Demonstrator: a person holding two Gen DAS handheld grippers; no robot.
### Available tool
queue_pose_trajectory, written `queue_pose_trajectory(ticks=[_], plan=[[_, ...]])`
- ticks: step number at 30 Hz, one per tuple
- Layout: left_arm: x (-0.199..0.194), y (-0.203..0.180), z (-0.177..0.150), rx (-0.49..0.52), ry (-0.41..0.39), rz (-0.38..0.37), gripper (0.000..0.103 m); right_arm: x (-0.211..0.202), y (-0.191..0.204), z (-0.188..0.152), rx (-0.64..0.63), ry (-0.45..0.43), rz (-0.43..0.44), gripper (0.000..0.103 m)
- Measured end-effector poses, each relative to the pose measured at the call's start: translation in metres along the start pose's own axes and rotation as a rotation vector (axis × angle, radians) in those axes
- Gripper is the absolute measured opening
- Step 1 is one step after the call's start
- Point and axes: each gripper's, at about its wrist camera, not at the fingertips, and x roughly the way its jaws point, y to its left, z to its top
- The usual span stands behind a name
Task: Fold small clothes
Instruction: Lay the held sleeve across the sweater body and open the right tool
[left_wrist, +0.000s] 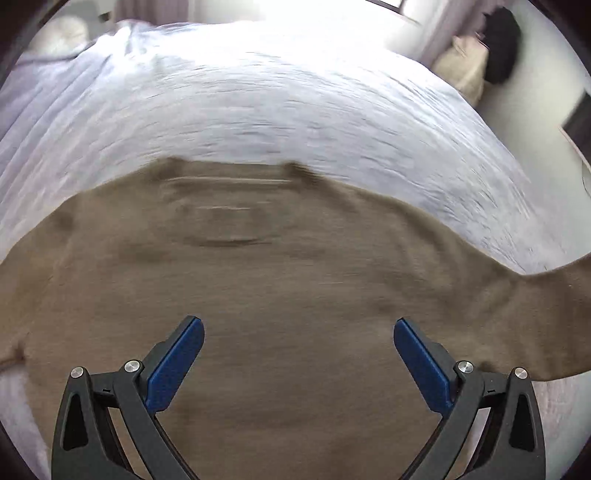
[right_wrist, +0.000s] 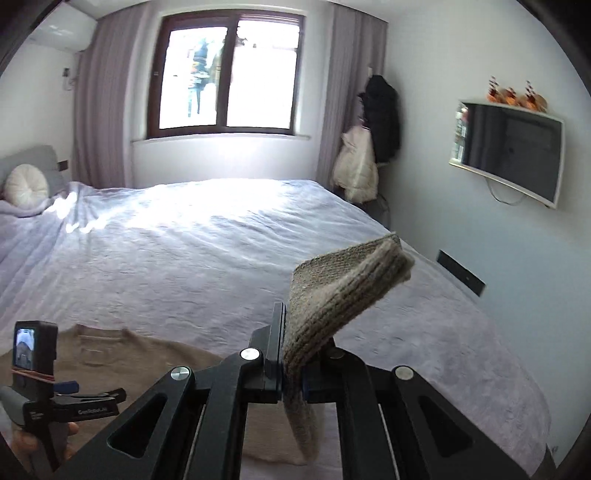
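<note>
**One sweater on the bed, its sleeve cuff raised**

One brown knit sweater (left_wrist: 280, 295) lies spread flat on the near part of the bed (left_wrist: 258, 110), which is covered by a pale lavender quilt. Its neckline faces the far side of the bed, and one sleeve runs off toward the bed's right edge.

The left claw (left_wrist: 298, 334) hovers just above the sweater's body with its blue pads (left_wrist: 173, 365) spread wide apart and nothing between them. The left wrist view is blurred, so whether the pads touch the knit cannot be told.

The right claw (right_wrist: 291, 373) is pressed together on the ribbed sleeve cuff (right_wrist: 343, 284), which stands up from the claw and curls over at its tip, lifted clear of the quilt. More of the sleeve hangs down below the claw.

In the right wrist view, the left claw shows at the lower left, over the sweater near the bed's near edge.

A round white cushion (right_wrist: 26, 184) rests at the bed's far left corner. Beyond the bed are a window (right_wrist: 227, 74) with curtains, hanging coats (right_wrist: 382, 118) and a wall-mounted television (right_wrist: 511, 151).
</note>
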Motion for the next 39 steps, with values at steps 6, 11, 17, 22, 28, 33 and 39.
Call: queue_pose_trajectory(ticks=[6,11,17,22,28,33,39], plan=[[-0.051,0.146,-0.028,-0.173,-0.042,0.056,0.103,-0.001,0.154,0.002,-0.153,0.001,0.183,0.007],[-0.082,0.222,-0.053,-0.300,-0.082,0.093,0.103,0.043,0.253,-0.057,-0.272,0.115,0.224,0.007],[-0.093,0.262,-0.074,-0.364,-0.089,0.103,0.103,0.099,0.331,-0.130,-0.378,0.319,0.245,0.010],[-0.107,0.277,-0.083,-0.421,-0.114,0.072,0.103,0.088,0.352,-0.135,-0.411,0.368,0.374,0.063],[-0.117,0.248,-0.078,-0.398,-0.131,0.048,0.103,0.048,0.272,-0.075,-0.255,0.273,0.524,0.080],[-0.089,0.162,-0.063,-0.206,-0.080,0.005,0.103,0.104,0.183,-0.092,-0.311,0.350,0.186,0.080],[-0.007,0.082,-0.061,0.029,0.085,0.152,0.103,0.155,0.157,-0.165,-0.417,0.554,0.219,0.080]])
